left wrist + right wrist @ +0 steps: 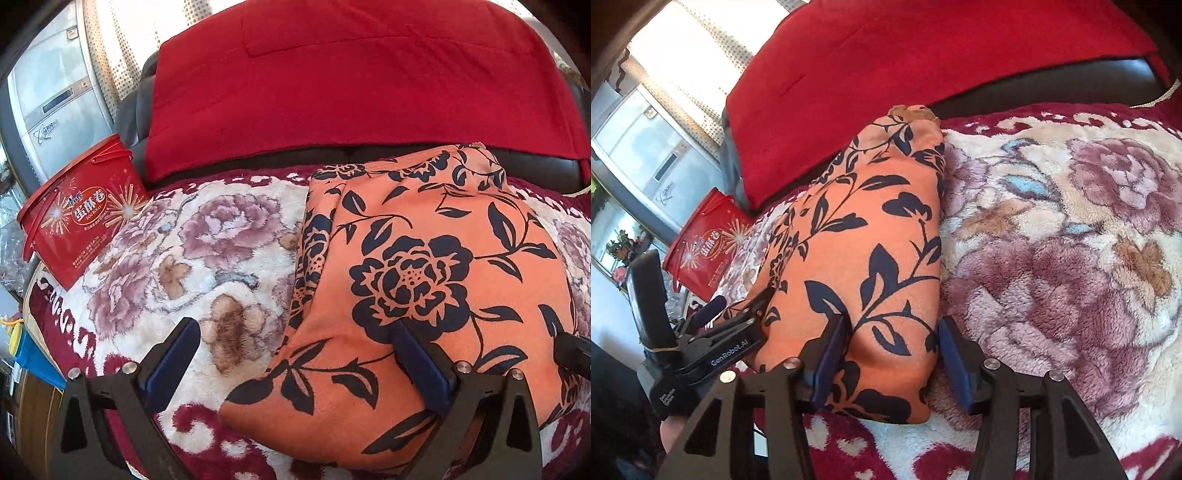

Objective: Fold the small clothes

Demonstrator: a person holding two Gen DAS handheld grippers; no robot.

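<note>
An orange garment with a dark floral print lies folded into a long narrow shape on a fluffy flowered blanket. My left gripper stands wide open over its near left corner. One of its fingers rests on the cloth and the other is over the blanket. My right gripper straddles the near right corner of the garment. It is open about halfway. The cloth bulges up between its pads, which do not clamp it. The left gripper also shows at the garment's left edge.
A red blanket drapes the dark sofa back behind the garment. A red egg-roll bucket stands at the blanket's left edge, with a silver appliance behind it. The flowered blanket runs on to the right of the garment.
</note>
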